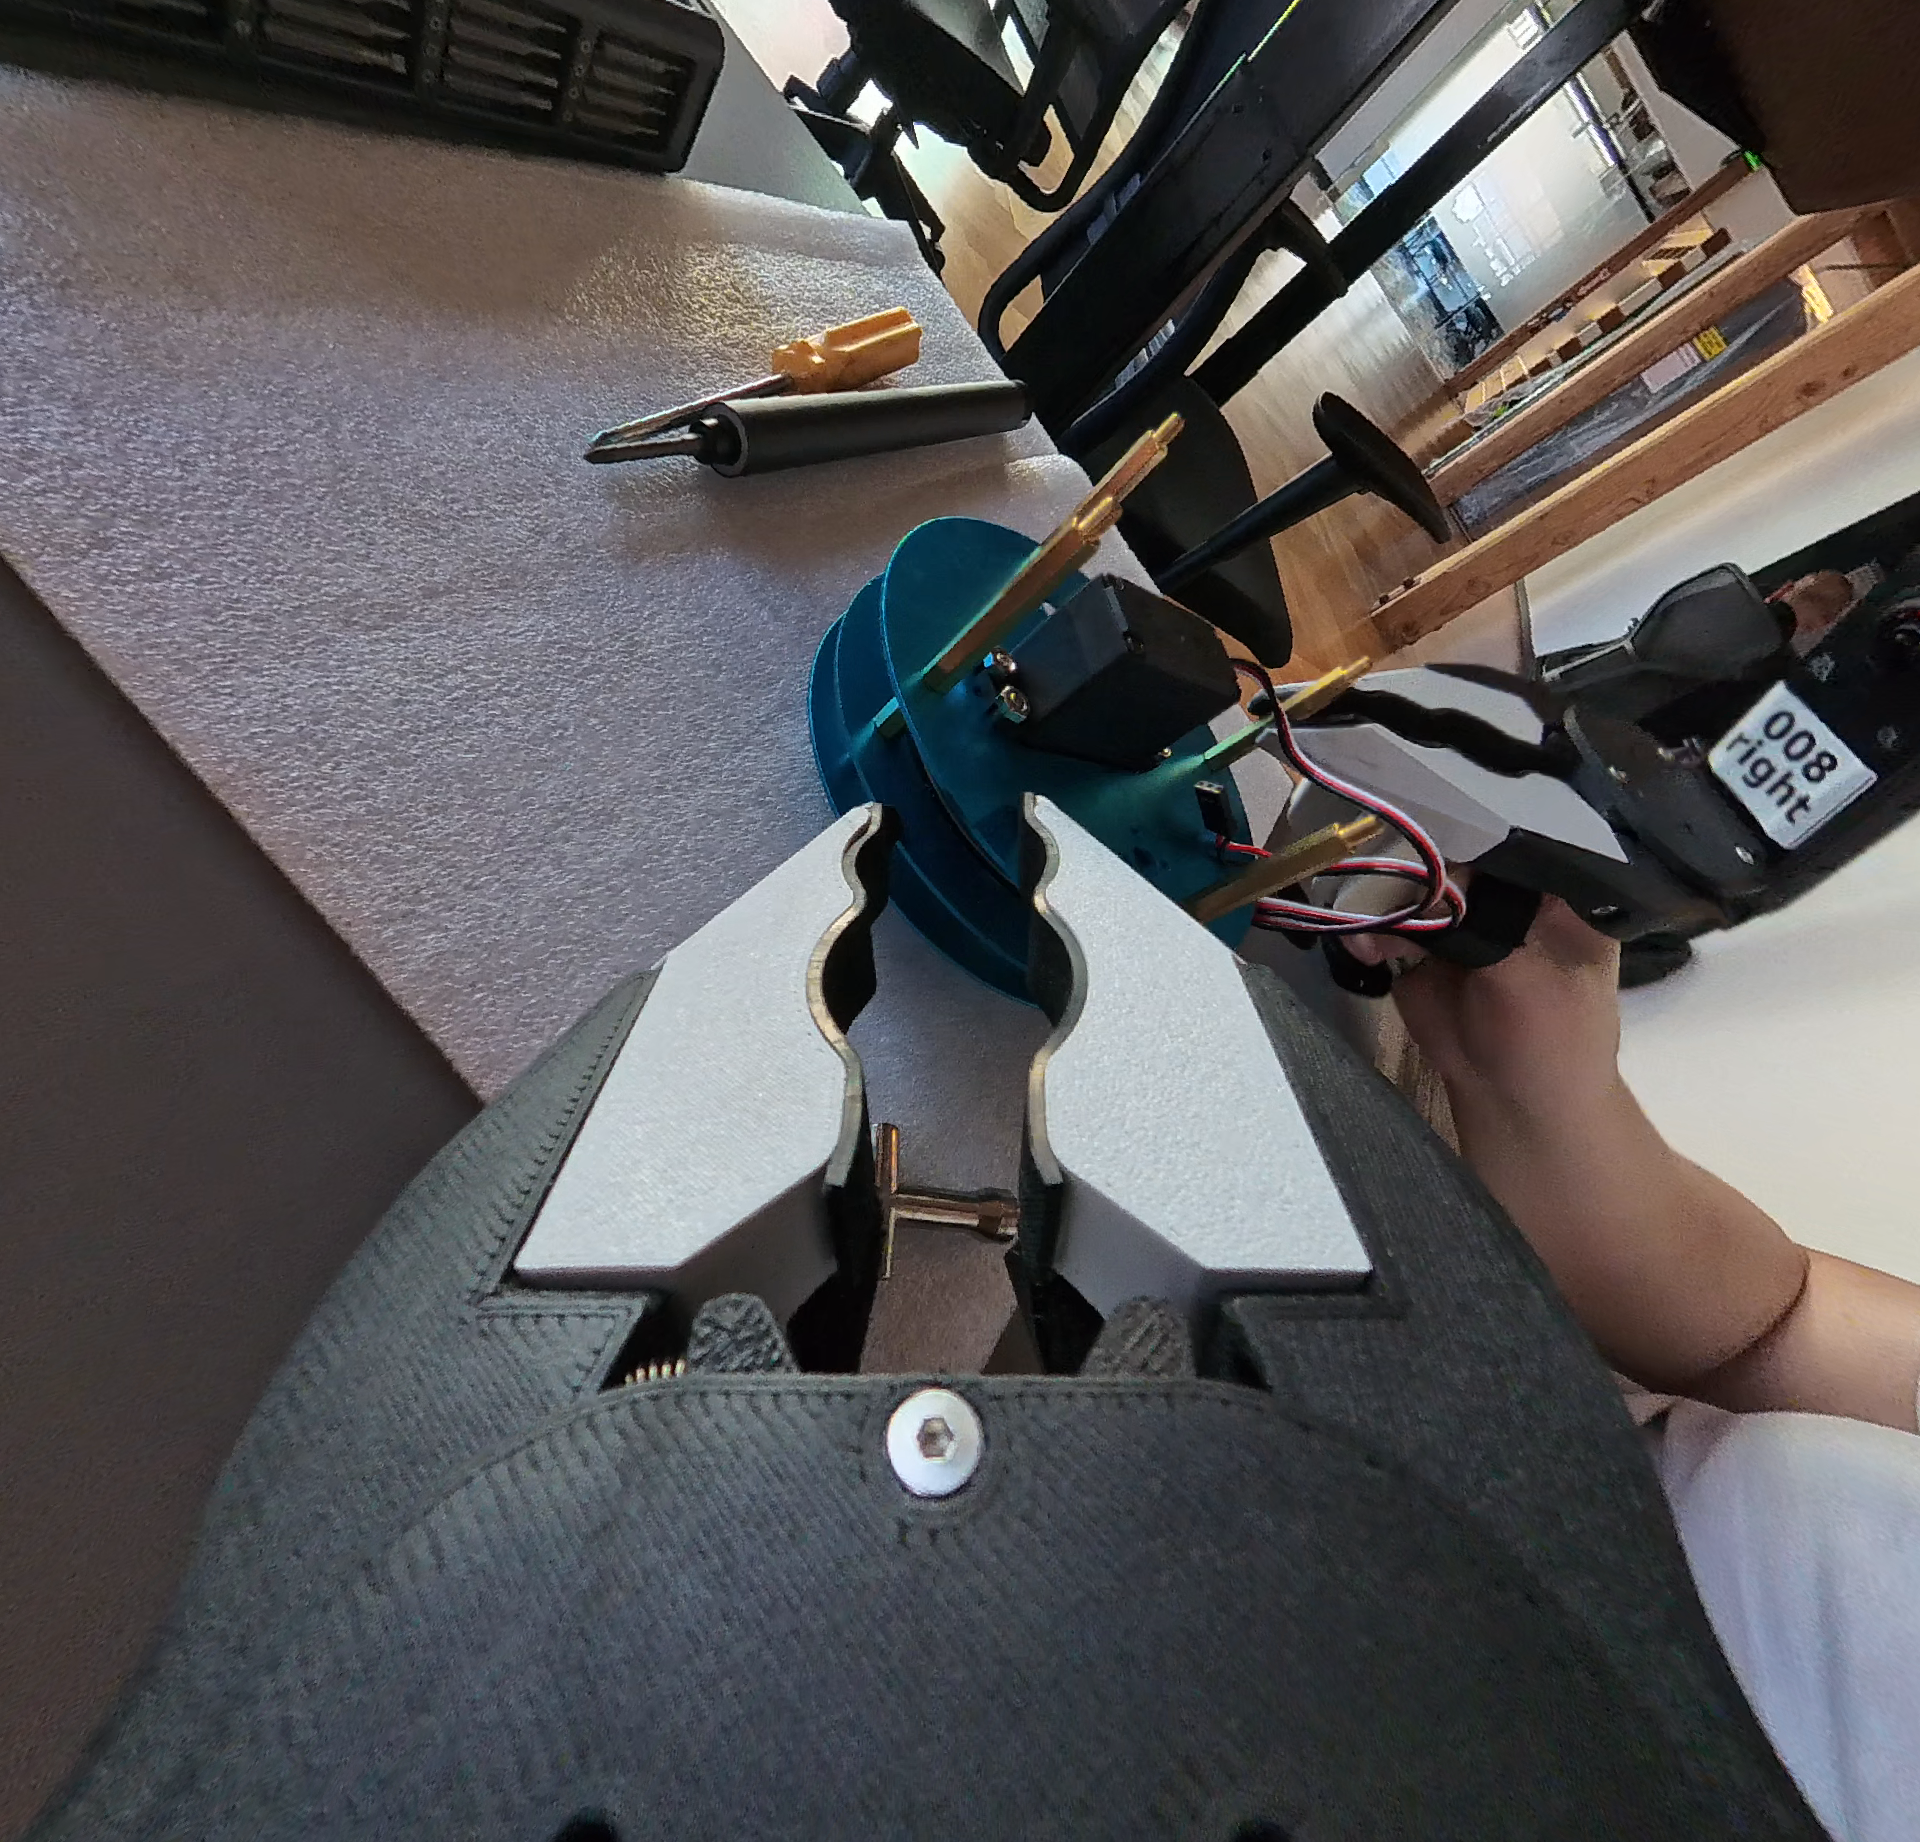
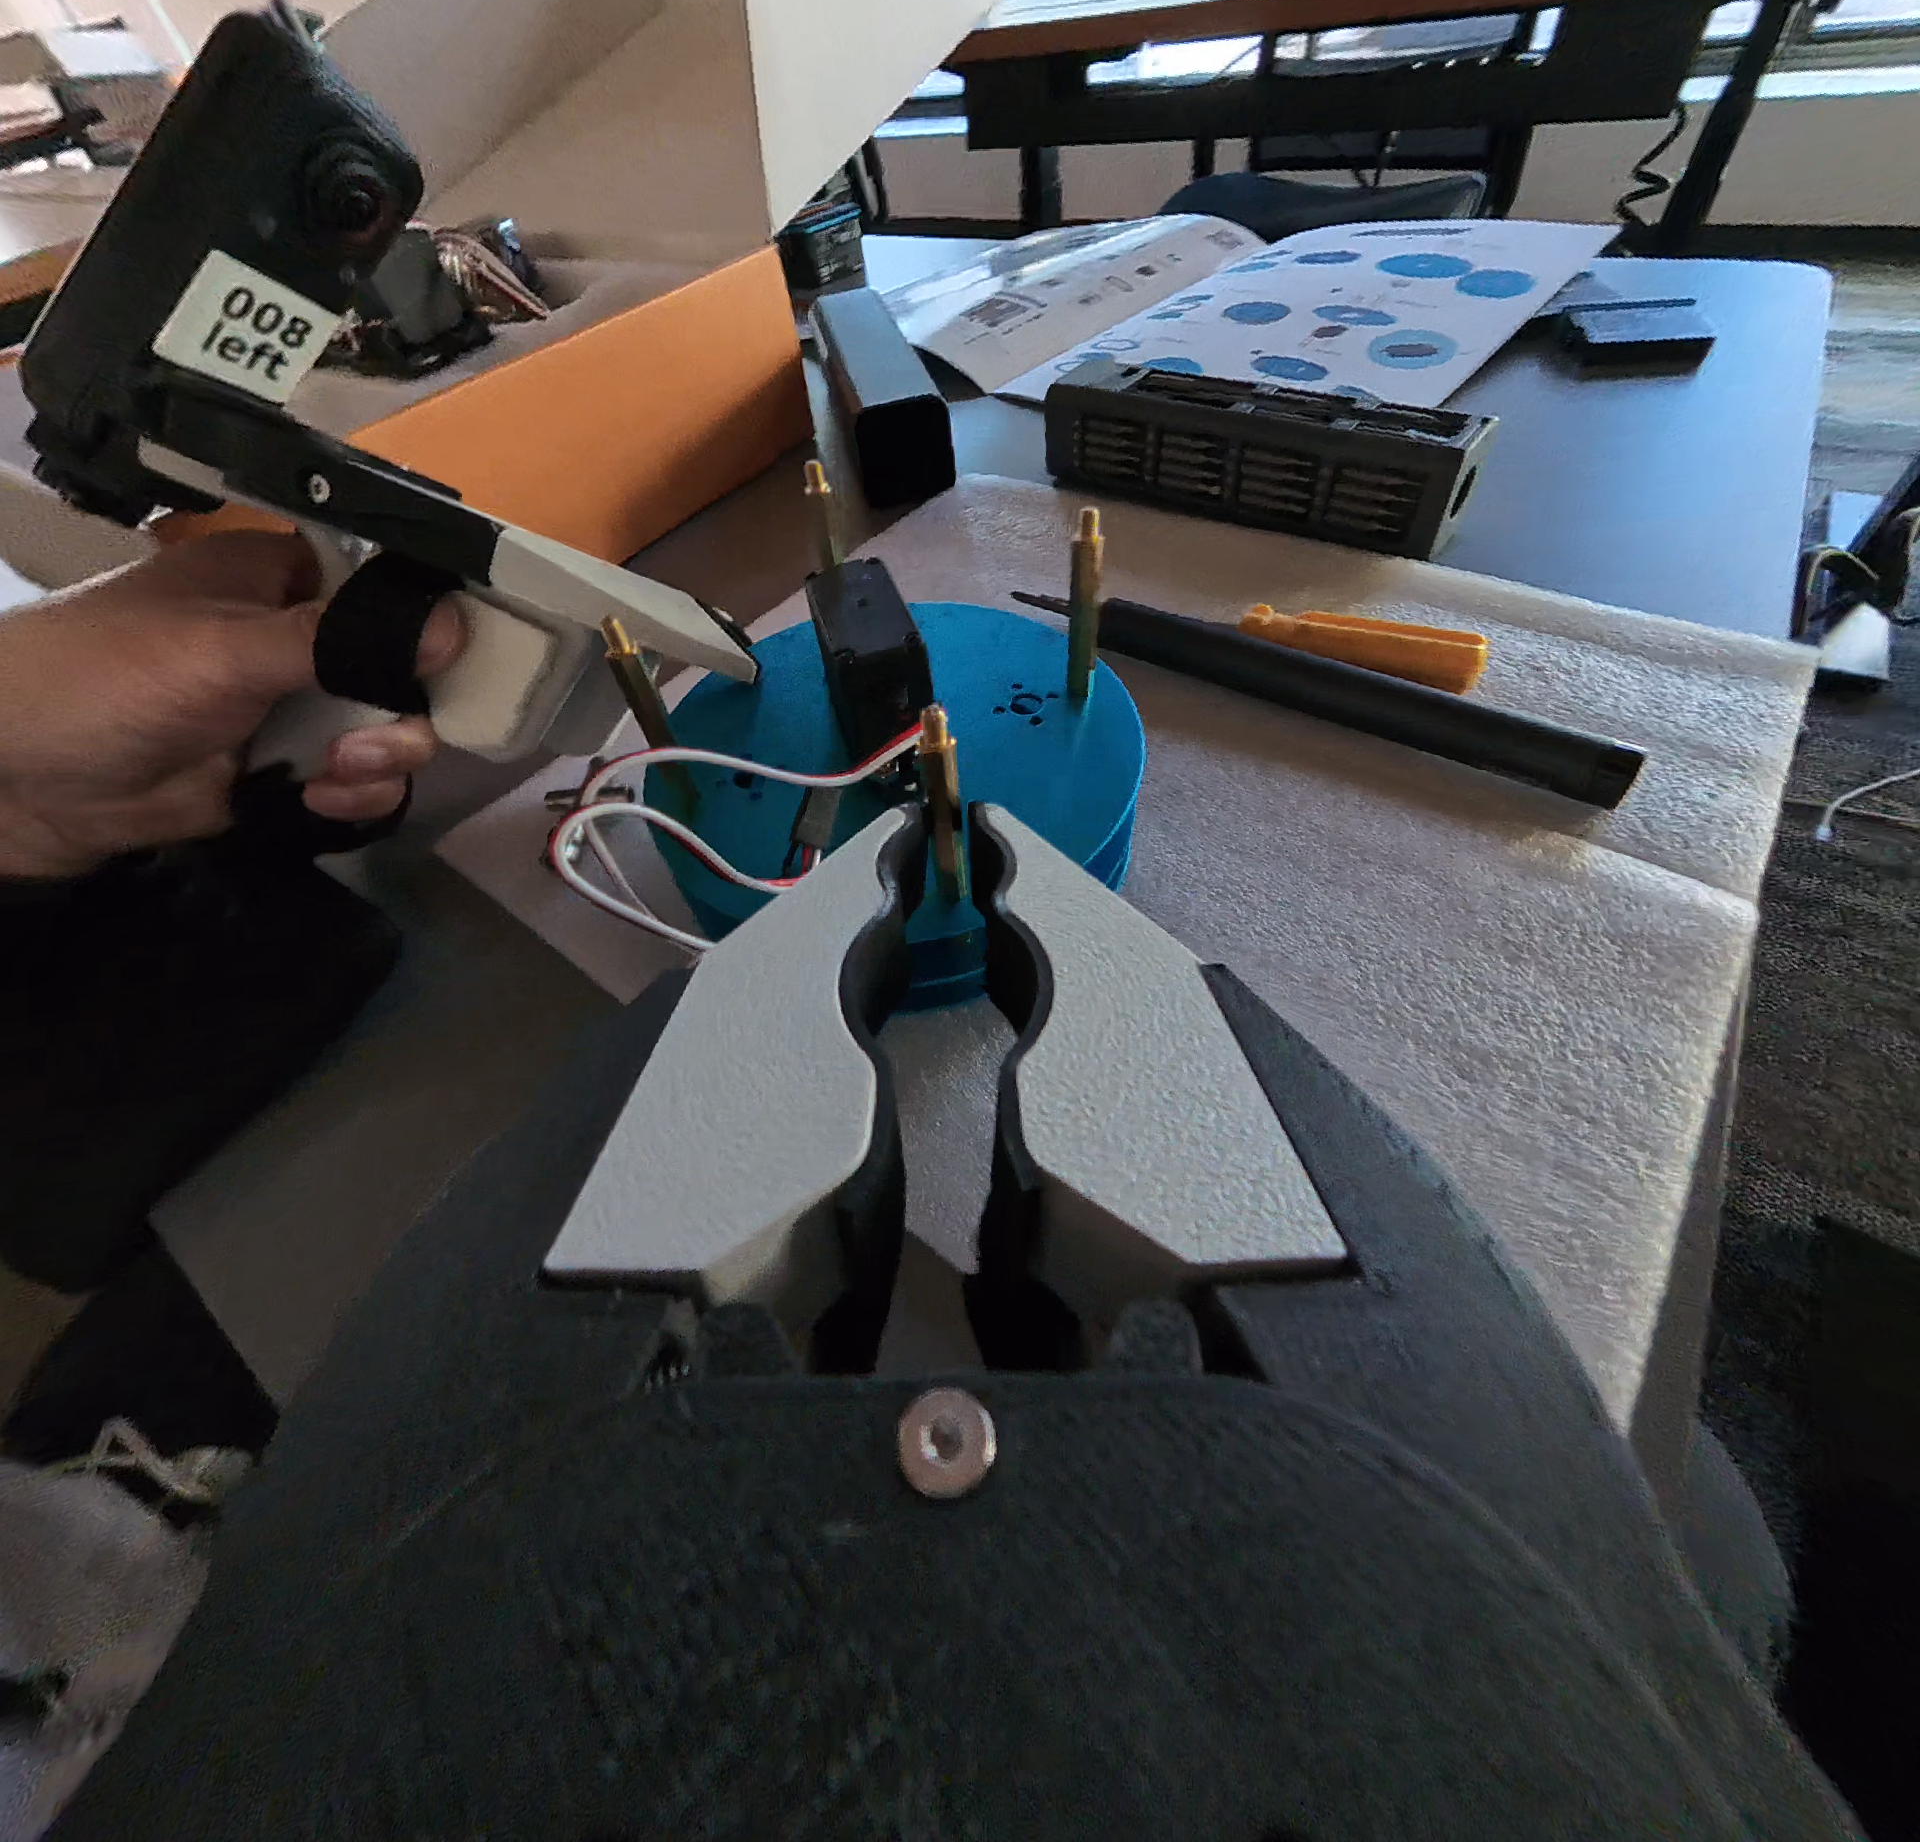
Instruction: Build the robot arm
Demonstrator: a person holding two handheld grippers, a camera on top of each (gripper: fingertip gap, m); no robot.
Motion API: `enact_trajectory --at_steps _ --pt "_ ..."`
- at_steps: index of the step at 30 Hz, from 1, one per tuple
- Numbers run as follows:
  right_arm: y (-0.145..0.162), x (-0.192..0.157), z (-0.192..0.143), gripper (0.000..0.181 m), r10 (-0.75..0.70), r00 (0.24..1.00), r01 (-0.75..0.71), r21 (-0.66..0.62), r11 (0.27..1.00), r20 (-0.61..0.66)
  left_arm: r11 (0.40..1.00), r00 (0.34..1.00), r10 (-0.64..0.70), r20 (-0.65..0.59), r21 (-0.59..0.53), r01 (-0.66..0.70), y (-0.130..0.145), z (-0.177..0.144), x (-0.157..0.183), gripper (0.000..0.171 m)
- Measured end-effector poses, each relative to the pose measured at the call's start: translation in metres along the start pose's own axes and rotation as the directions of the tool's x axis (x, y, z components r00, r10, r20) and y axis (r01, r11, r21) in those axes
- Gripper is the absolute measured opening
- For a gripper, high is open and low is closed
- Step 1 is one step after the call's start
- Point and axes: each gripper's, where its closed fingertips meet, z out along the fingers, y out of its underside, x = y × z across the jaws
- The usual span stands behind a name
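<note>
Right gripper (image 2: 945,836) pinching brass post (image 2: 940,795) on blue disc (image 2: 1039,743); left gripper (image 1: 951,836) spread, straddling disc rim (apparently steadying).

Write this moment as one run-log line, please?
left gripper: open, at blue disc stack rim | right gripper: shut on brass standoff | nearby: black servo, black screwdriver

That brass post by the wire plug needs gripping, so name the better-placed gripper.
Right gripper: its fingers flank that brass post on the blue disc. The left gripper hovers at the disc's opposite side, fingers open.
</note>
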Motion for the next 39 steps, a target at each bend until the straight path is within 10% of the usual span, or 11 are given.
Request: enact_trajectory --at_steps 4,9,15,21,39 --pt "-0.027 -0.007 -0.029 0.021 -0.187 0.982 0.184 0.089 0.979 0.02 1.0 1.0 0.01 -0.02 0.008 -0.01 -0.002 -0.003 0.003 0.01" --pt "-0.035 -0.059 -0.038 0.026 -0.41 0.835 0.466 -0.075 0.882 0.367 0.992 0.987 0.064 -0.145 0.115 -0.047 -0.015 -0.025 0.031 0.021" --pt "-0.048 -0.072 -0.008 0.018 -0.675 0.356 0.89 -0.015 0.455 0.646 0.863 0.866 0.499 -0.023 0.096 -0.495 0.002 -0.031 0.064 0.025" --pt "-0.027 -0.075 0.014 0.012 -0.572 0.093 0.979 0.028 0.2 0.815 0.725 0.717 0.689 0.108 -0.07 -0.686 0.023 -0.006 0.056 0.022" --pt "-0.002 -0.068 0.029 0.007 -0.46 -0.026 0.999 0.043 0.027 0.887 0.771 0.764 0.637 0.102 -0.116 -0.626 0.027 -0.006 0.041 0.026"
